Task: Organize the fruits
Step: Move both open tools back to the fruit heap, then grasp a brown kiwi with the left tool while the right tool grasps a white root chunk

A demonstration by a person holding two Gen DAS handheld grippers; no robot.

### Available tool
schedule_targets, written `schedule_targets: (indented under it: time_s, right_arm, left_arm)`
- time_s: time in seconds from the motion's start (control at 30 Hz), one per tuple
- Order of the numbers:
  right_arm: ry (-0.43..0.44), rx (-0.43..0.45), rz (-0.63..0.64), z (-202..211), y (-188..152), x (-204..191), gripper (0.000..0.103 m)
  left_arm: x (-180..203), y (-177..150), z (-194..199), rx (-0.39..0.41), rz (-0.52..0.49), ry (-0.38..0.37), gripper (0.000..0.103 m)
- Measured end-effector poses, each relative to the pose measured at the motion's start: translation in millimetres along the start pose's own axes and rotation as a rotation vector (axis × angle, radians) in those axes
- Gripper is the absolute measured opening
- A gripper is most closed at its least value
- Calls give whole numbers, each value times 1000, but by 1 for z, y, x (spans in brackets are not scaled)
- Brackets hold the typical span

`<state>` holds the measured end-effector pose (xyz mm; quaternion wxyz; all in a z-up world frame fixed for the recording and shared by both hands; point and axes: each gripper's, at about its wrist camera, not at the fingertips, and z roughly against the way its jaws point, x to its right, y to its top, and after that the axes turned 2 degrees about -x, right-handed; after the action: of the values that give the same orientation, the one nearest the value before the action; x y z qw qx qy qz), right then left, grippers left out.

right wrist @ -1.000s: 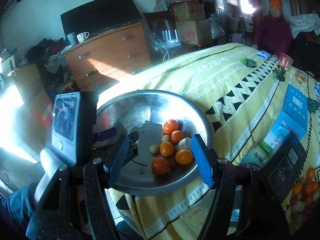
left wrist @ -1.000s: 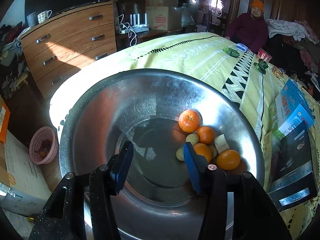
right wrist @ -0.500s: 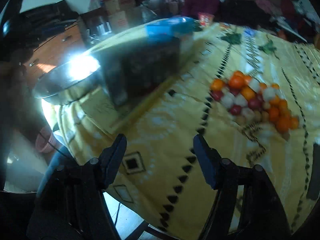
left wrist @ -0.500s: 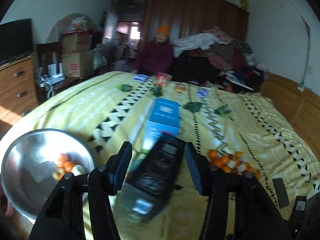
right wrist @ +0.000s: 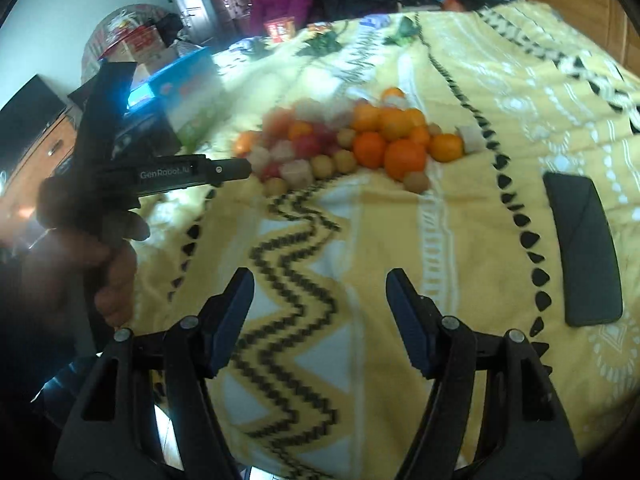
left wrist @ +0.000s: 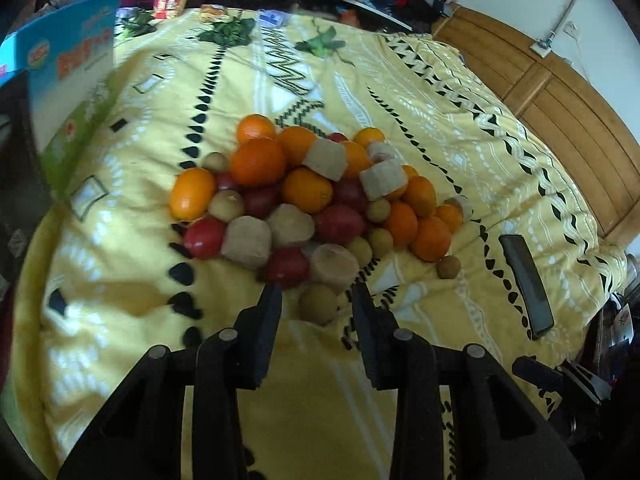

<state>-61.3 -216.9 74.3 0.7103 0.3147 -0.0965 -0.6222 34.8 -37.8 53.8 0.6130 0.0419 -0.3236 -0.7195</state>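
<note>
Reach step of the fruit sorting: the left hand-held gripper (left wrist: 316,300) hovers with jaws moderately apart and empty; a small brown fruit (left wrist: 319,304) lies between its fingertips, at the near edge of the fruit pile (left wrist: 312,196) on the bed (left wrist: 460,128); the right hand-held gripper (right wrist: 320,300), wide and empty, hangs well short of the pile; the next move probably calls for lowering and closing on that fruit.

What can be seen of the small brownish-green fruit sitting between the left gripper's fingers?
The small brownish-green fruit is round, dull-skinned, olive-tan, perhaps a longan or small kiwi; I cannot tell which. It lies on the yellow patterned bedspread at the near edge of the fruit pile, just in front of a tan cut-ended piece, apparently touching it. The left gripper is open around it; neither finger clearly touches it. Its lower side is in shadow.
</note>
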Motion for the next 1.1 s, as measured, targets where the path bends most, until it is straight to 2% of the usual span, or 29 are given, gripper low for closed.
schedule_targets:
  time_s: [0.2, 0.23, 0.3, 0.37, 0.5, 0.67, 0.8, 0.9, 1.1]
  right_arm:
    - [23, 24, -25, -7, 10, 20, 69]
    - [29, 30, -25, -9, 14, 21, 68]
    - [44, 44, -23, -12, 22, 20, 65]
    - [63, 55, -20, -18, 32, 18, 62]
    - [111, 70, 5, -36, 56, 3, 52]
    - [143, 14, 47, -73, 72, -15, 47]
    - [152, -53, 51, -103, 80, -21, 42]
    - [137, -94, 47, -119, 81, -22, 41]
    - [80, -96, 82, -127, 84, -27, 40]
  left_arm:
    - [-2, -4, -27, -61, 8, 36, 37]
    - [-3, -5, -29, -62, 8, 42, 34]
    - [-4, -7, -30, -48, 5, 42, 32]
    - [-4, -9, -28, -30, -2, 40, 25]
    - [-8, -14, -7, 21, -16, 74, 25]
    - [-31, -24, 22, 53, 35, 108, 25]
    - [-39, -25, 27, 48, 57, 113, 25]
    - [-41, -24, 26, 48, 60, 106, 25]
    - [-39, -23, 21, 42, 64, 100, 25]
